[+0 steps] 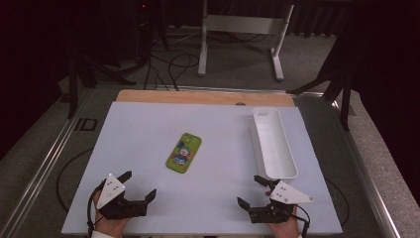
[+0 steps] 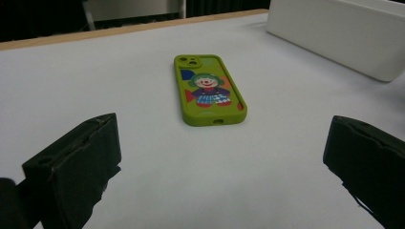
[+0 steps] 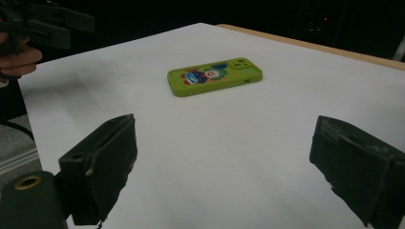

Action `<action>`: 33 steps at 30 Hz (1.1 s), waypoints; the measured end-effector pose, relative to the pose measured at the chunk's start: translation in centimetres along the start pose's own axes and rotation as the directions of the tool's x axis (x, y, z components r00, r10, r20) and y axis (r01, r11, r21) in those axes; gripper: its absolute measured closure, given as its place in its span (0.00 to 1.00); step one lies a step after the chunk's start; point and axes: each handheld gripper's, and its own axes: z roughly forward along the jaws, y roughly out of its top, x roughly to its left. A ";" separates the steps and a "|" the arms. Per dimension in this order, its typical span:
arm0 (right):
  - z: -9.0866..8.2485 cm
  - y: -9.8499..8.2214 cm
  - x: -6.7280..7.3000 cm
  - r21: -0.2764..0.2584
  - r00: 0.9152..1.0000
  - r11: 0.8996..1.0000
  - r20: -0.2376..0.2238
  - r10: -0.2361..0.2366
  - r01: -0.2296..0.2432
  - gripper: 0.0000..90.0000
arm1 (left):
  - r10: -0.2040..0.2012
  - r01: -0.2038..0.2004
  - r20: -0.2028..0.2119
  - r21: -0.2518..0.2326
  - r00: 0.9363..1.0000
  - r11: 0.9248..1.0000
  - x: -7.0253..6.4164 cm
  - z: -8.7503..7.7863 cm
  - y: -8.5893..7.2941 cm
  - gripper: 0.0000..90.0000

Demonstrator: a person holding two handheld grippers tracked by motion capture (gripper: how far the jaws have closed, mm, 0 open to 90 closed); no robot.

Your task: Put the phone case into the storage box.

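Left gripper (image 1: 140, 184): jaws wide apart, empty.
Right gripper (image 1: 251, 191): jaws wide apart, empty.
Phone (image 1: 183, 152): flat on table (image 1: 148, 129), ahead between both grippers.

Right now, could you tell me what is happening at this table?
A person holds a two-jaw gripper in each hand near the table's near edge. The left gripper and the right gripper both stand open with nothing between their jaws. A green phone case with a clown picture lies flat mid-table, untouched. A long white tray sits at the right, ahead of the right gripper.

Dim room, soft focus (faint shadows)
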 end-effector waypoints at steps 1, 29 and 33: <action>0.0 0.0 0.0 0.002 1.000 1.000 0.003 0.002 -0.002 0.10 | 0.000 0.000 0.000 0.000 1.000 1.000 0.0 0.0 0.0 0.00; 0.2 0.1 0.7 0.006 1.000 1.000 0.010 -0.020 0.020 0.10 | -0.022 0.023 -0.049 0.025 0.999 0.999 0.2 -0.8 2.1 0.00; 0.2 0.1 0.7 0.007 1.000 1.000 0.011 -0.016 0.016 0.10 | 0.006 -0.001 -0.061 0.070 0.998 0.998 -0.1 -0.7 2.8 0.00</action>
